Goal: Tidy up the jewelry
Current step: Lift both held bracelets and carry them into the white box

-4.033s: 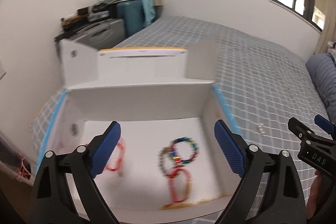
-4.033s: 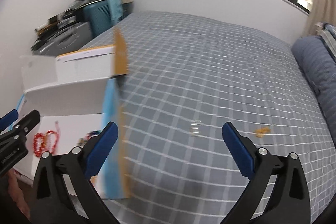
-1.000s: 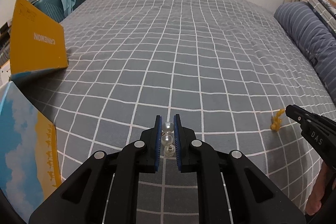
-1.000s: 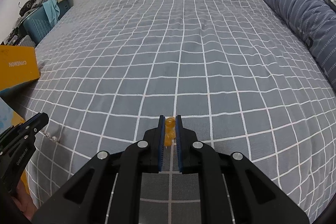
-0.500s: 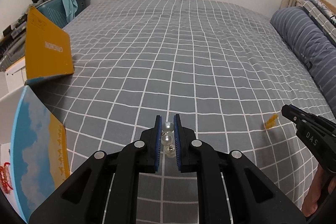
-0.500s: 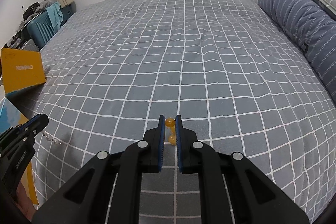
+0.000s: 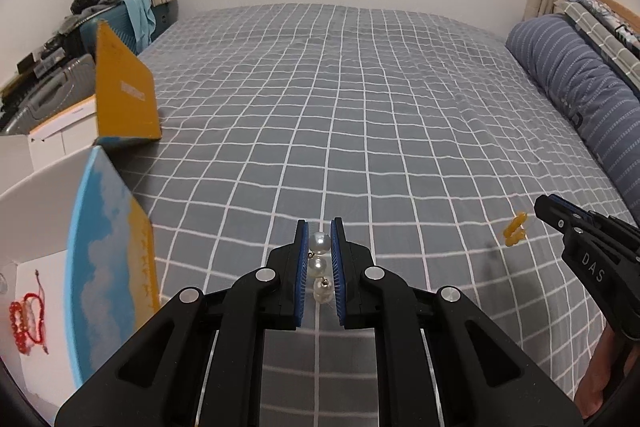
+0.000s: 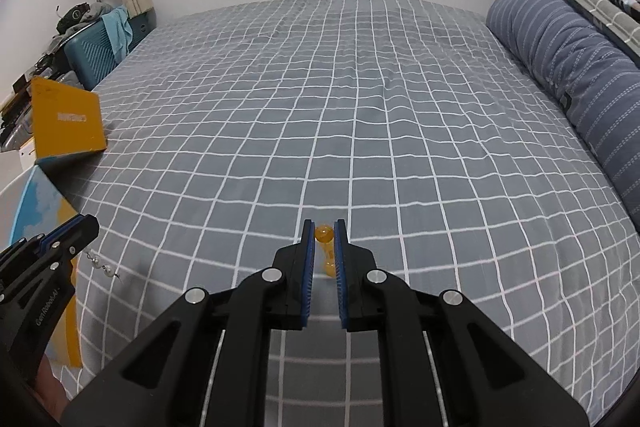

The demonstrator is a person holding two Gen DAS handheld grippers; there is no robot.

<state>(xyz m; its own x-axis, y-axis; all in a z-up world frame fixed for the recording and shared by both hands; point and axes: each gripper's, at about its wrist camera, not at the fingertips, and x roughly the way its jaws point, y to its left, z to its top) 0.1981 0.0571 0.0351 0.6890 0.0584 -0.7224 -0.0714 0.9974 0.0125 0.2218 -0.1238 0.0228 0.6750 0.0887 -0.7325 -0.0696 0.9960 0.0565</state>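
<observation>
At your far left, the white box stands open at the edge of the checked bedspread, with red bracelets lying on its floor. Right of it, your left gripper is closed on a pearl earring; three pearls sit in a line between the blue pads, held above the bedspread. Farther right, your right gripper is pinched on an amber bead earring, one bead at the fingertips and the second lower between the pads. A striped pillow lies along the right edge.
</observation>
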